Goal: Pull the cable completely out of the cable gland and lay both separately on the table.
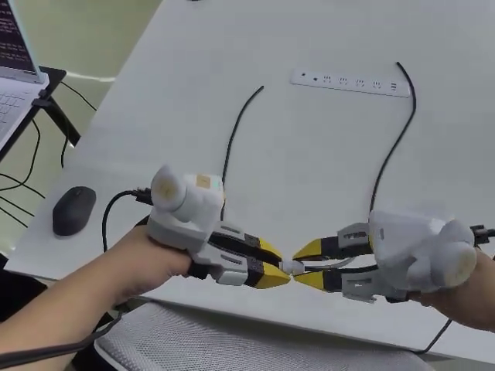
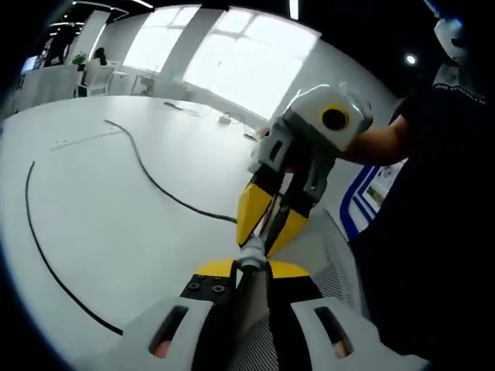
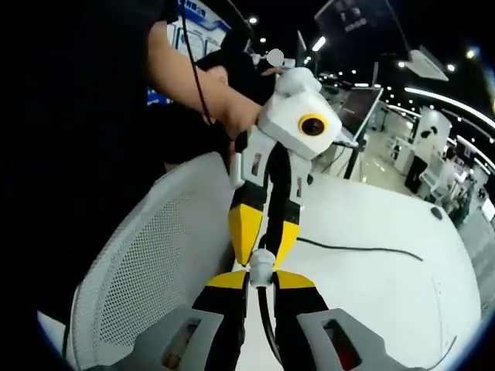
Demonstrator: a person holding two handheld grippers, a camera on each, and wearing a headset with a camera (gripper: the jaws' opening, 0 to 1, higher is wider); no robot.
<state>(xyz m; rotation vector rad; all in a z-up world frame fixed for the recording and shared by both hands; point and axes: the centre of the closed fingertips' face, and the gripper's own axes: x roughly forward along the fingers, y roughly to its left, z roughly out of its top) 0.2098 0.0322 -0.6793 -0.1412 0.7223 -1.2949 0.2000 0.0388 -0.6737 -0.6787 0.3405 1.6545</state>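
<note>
Cable gland (image 1: 292, 267): small, white, held in the air between the two grippers, low over the near edge of the bench (image 1: 193, 85), with a mesh chair (image 1: 232, 344) below.

Left gripper (image 1: 285, 269): we see its jaws closed on the gland, the yellow tips meeting at it.

Cable (image 3: 266, 313): black, and by our reading not yet out of the gland. It leaves the gland and runs back between the right jaws.

Right gripper (image 1: 300, 267): its jaws appear pinched on the cable just behind the gland, though the head view leaves a slight gap at the tips.

Risks, as we judge them:
- The gland is small and held at the very tips. A pull that is off its axis could twist it out of the left jaws.
- If the right pinch is light, the cable may slide through it rather than out of the gland.
- With the work so close to the bench edge, a dropped part could land on the chair.

Views compared:
- The right gripper view shows the cable's run between its own jaws, which the left gripper view does not.
- The head view shows a mouse (image 1: 73, 210), two loose black leads (image 1: 236, 135) and a power strip (image 1: 349, 83) on the bench.
</note>
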